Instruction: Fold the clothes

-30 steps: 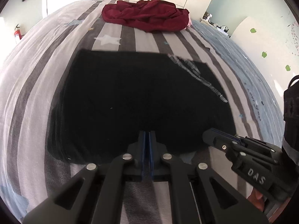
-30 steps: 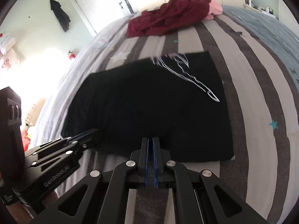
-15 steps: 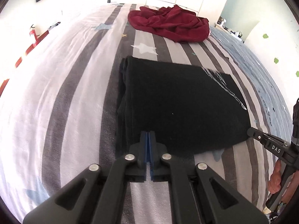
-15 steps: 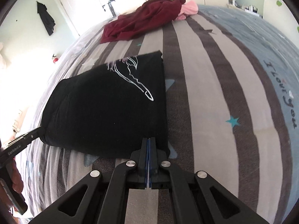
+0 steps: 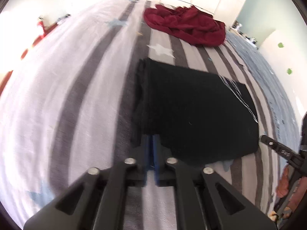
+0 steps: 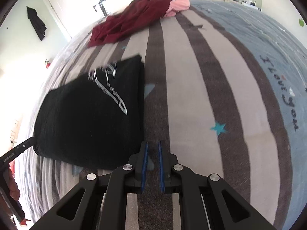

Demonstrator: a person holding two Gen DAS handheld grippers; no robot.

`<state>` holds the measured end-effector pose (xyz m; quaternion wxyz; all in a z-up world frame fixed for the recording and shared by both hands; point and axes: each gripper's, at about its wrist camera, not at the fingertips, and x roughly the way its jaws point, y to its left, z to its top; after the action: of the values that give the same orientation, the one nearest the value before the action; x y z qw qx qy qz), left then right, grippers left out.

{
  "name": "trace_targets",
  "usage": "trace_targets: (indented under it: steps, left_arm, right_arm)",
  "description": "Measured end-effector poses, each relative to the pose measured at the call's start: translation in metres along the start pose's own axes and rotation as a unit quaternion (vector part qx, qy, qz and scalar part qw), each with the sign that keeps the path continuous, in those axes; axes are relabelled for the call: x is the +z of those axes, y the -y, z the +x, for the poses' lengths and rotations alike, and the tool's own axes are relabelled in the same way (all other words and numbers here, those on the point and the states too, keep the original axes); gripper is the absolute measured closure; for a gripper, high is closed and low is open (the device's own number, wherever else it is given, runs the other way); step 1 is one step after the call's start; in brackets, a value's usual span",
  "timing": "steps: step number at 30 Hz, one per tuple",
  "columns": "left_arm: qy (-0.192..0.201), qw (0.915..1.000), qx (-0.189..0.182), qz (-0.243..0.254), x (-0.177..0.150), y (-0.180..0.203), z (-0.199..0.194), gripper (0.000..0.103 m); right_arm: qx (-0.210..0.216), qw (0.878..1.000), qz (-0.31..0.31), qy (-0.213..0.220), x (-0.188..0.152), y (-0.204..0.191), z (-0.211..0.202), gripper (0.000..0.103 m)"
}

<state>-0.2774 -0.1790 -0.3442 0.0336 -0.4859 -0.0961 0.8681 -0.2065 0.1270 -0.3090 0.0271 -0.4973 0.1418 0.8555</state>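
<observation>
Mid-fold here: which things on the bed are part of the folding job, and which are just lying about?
In the job:
black garment, folded flat
left gripper, at its near edge
right gripper, jaws slightly apart, beside it
dark red clothes heap, possibly next

Lying about:
striped bedspread
dark garment hung on wall

My left gripper [image 5: 153, 140] is matte black plastic with angular linkage arms, each joint pinned by a round silver screw; four of them show in a row. Its fingers carry blue pads [image 5: 146, 153] on their inner faces. My right gripper [image 6: 152, 149] is built the same: black arms, four silver screws, thin blue pads [image 6: 160, 164]. Seen from the right camera, the left gripper's side bears small white lettering, too blurred to read fully. At the frame edges, bare reddish skin of a hand [image 5: 284, 184] wraps each black handle.
</observation>
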Motion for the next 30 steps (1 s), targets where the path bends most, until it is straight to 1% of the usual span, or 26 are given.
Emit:
trace_targets:
  steps: [1,2,3,4,6,8,10,12,16,18,21,24,27,30]
  left_arm:
    - [0.003,0.9999,-0.005,-0.011,0.006,-0.004,-0.002,0.063]
    - [0.005,0.9996,-0.015,-0.021,0.012,-0.008,-0.001,0.045]
    - [0.006,0.9992,-0.025,-0.031,0.018,-0.012,0.001,0.04]
    - [0.008,0.999,-0.028,-0.034,0.024,-0.014,0.004,0.037]
    - [0.006,0.999,-0.029,-0.035,0.037,-0.019,0.014,0.037]
    - [-0.003,0.9978,-0.047,-0.046,0.047,-0.022,0.028,0.037]
    - [-0.018,0.9962,-0.063,-0.058,0.05,-0.027,0.044,0.037]
    - [-0.035,0.9943,-0.075,-0.067,0.051,-0.026,0.061,0.037]
    - [-0.053,0.9895,-0.105,-0.083,0.051,-0.028,0.076,0.036]
    - [-0.062,0.9854,-0.124,-0.099,0.05,-0.033,0.083,0.035]
    - [-0.068,0.9775,-0.157,-0.124,0.047,-0.043,0.09,0.033]
    - [-0.075,0.9753,-0.167,-0.124,0.047,-0.043,0.09,0.033]
    - [-0.085,0.976,-0.168,-0.11,0.047,-0.033,0.092,0.033]
    - [-0.095,0.9727,-0.182,-0.108,0.047,-0.024,0.094,0.033]
  right_arm:
    - [0.003,1.0,-0.001,0.006,0.006,0.0,-0.004,0.089]
    - [0.009,1.0,0.0,0.011,0.013,0.0,-0.006,0.088]
    - [0.019,1.0,0.001,0.014,0.02,-0.001,-0.007,0.081]
    - [0.025,1.0,0.0,0.016,0.027,-0.003,-0.007,0.068]
    - [0.04,0.999,0.005,0.013,0.039,-0.004,0.0,0.056]
    - [0.059,0.998,0.013,0.006,0.05,-0.005,0.008,0.055]
    - [0.071,0.997,0.018,-0.005,0.06,-0.007,0.02,0.055]
    - [0.088,0.995,0.03,-0.021,0.063,-0.005,0.035,0.055]
    - [0.132,0.988,0.065,-0.057,0.063,0.003,0.059,0.055]
    - [0.15,0.983,0.078,-0.068,0.06,0.008,0.066,0.055]
    - [0.172,0.979,0.089,-0.071,0.053,0.013,0.068,0.055]
    - [0.187,0.975,0.095,-0.074,0.052,0.015,0.071,0.054]
    - [0.198,0.972,0.094,-0.08,0.057,0.012,0.077,0.054]
    - [0.21,0.97,0.09,-0.088,0.063,0.006,0.083,0.054]
